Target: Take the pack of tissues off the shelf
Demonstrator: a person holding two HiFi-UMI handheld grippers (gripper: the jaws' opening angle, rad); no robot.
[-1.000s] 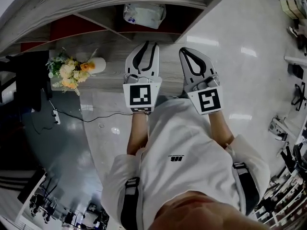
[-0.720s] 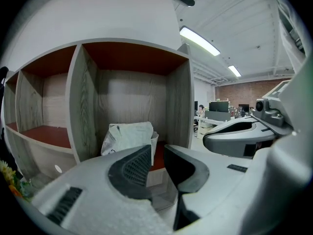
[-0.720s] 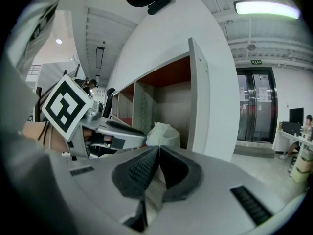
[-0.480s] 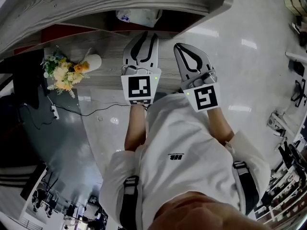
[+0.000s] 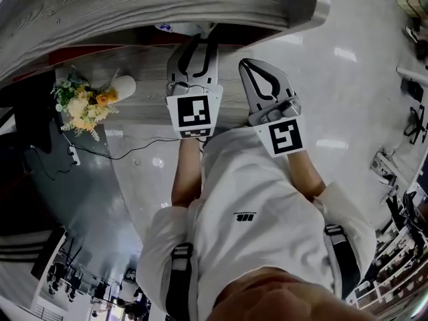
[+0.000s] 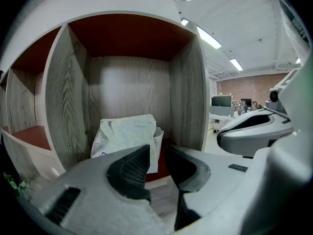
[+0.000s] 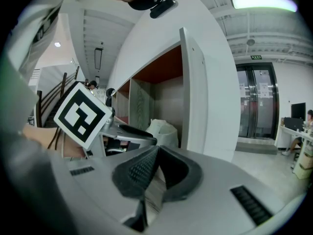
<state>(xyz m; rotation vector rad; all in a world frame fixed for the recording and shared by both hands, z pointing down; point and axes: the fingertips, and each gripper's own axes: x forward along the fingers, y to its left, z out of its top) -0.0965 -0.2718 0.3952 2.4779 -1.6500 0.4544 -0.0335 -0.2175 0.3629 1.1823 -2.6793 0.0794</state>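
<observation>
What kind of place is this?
Probably an office or showroom, indoors: a wooden shelf with open compartments, a glossy floor, a monitor among desks behind, and glass doors.

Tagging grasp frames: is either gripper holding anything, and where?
Nothing held. Left gripper open, short of the tissue pack; right gripper shut, empty.

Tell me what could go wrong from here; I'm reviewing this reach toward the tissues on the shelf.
The left hand-held gripper has its jaws only narrowly apart, and the pack of tissues looks wider than that gap. The pack may get shoved deeper into the shelf compartment instead of gripped.
The pack's wrapper looks loose and crumpled, so a pinch on its edge might slip.
The right hand-held gripper, shut, sits close alongside and could bump the white side panel.
</observation>
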